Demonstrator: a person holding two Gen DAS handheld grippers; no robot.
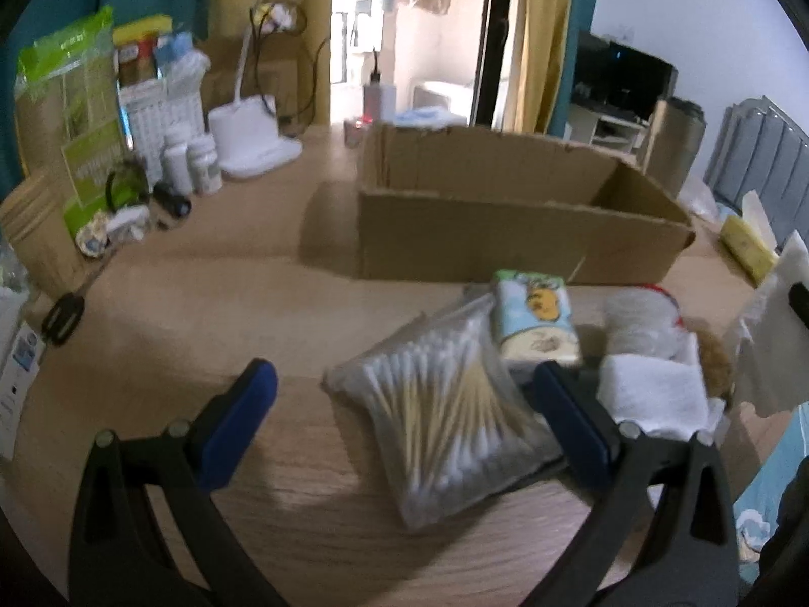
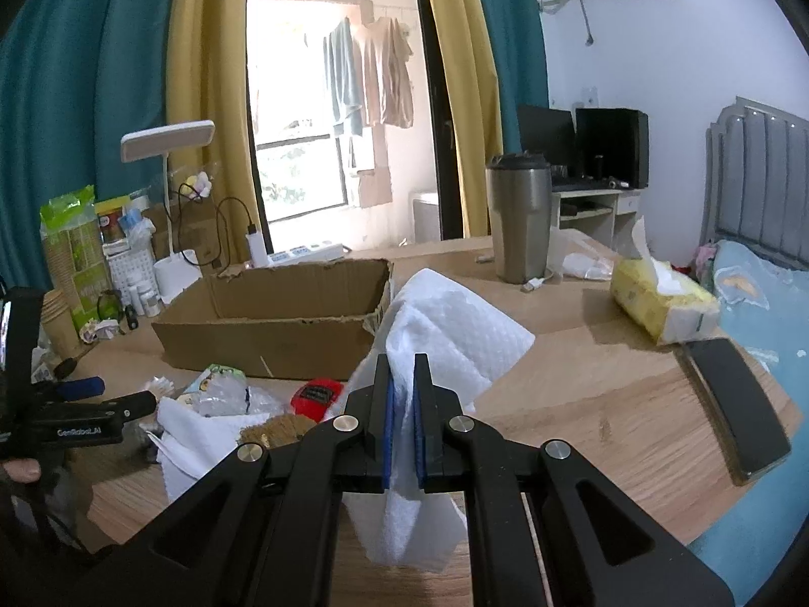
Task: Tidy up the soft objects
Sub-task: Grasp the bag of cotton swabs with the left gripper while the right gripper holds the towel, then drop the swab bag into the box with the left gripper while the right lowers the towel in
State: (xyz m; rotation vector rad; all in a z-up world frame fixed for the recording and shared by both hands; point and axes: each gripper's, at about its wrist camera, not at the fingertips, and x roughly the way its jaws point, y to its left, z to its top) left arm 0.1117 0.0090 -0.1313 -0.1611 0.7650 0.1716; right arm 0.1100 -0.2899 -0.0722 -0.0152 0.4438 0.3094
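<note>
My right gripper (image 2: 402, 361) is shut on a white paper towel (image 2: 455, 318), which hangs crumpled above and below the blue pads, in front of an open cardboard box (image 2: 263, 334). My left gripper (image 1: 404, 379) stands open low over the table. A clear bag of cotton swabs (image 1: 445, 420) lies between its fingers, nearer the right pad (image 1: 571, 415), and is not gripped. Just past it lie a small tissue pack (image 1: 536, 318), a folded white towel (image 1: 652, 389) and a fluffy white item (image 1: 642, 323). The cardboard box (image 1: 505, 222) stands behind them.
A steel tumbler (image 2: 518, 217), a yellow tissue pack (image 2: 662, 303) and a flat black slab (image 2: 733, 404) sit on the table's right. At the far left stand bottles (image 1: 192, 162), a white lamp base (image 1: 253, 136) and paper cups. Black scissors (image 1: 63, 316) lie nearby.
</note>
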